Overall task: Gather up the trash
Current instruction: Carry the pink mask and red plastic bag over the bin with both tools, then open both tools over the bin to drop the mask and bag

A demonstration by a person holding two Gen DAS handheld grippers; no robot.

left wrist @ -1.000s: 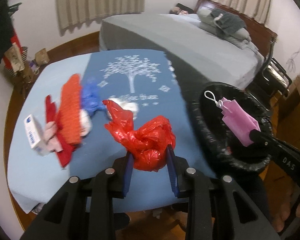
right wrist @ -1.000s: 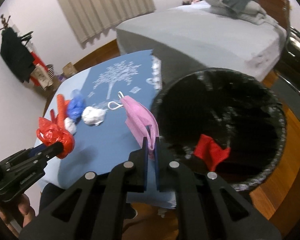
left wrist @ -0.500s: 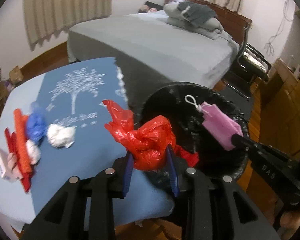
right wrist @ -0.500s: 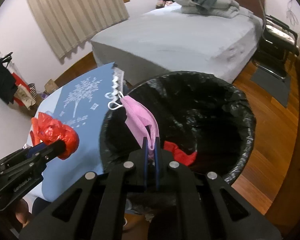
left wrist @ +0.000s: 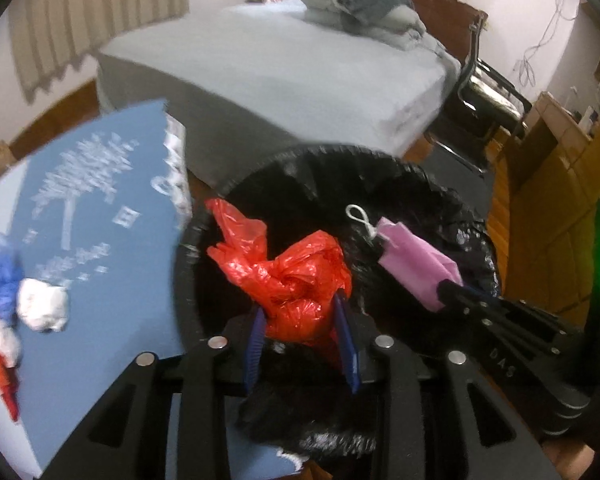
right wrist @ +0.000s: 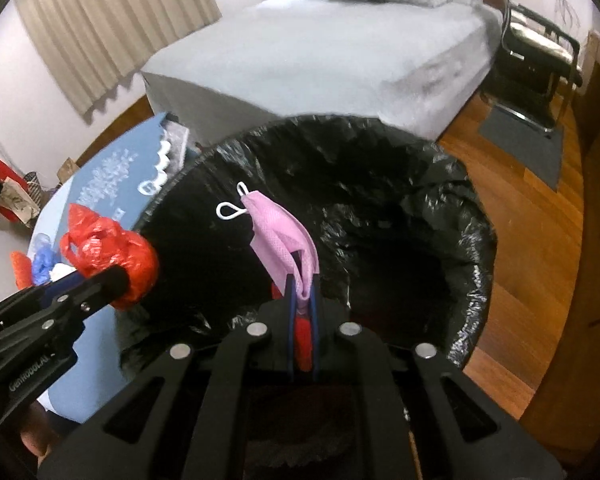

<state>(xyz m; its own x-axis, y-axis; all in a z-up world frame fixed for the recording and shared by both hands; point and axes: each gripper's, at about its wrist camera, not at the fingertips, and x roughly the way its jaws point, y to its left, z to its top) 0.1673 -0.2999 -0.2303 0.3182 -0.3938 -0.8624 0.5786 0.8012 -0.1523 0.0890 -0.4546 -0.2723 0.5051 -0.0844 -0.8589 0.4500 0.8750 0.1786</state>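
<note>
Soft, even indoor light fills both views, with no hard shadows. Motion blur smears the bed (left wrist: 284, 68) and the curtains (right wrist: 112, 28). Fisheye bending curves the edges into dark corners. Small glints speckle the black bin liner (right wrist: 452, 208); a green glow flares at the left view's right edge.

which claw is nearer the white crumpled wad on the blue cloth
Left. The left claw, gripping the red bag, is beside the cloth's edge; the right claw is farther from the white wad, over the bin.

bag (left wrist: 292, 276): crinkled glossy red plastic
mask (right wrist: 284, 236): matt pink nonwoven cloth
liner (right wrist: 440, 208): shiny black plastic
floor (right wrist: 532, 216): glossy wood
</note>
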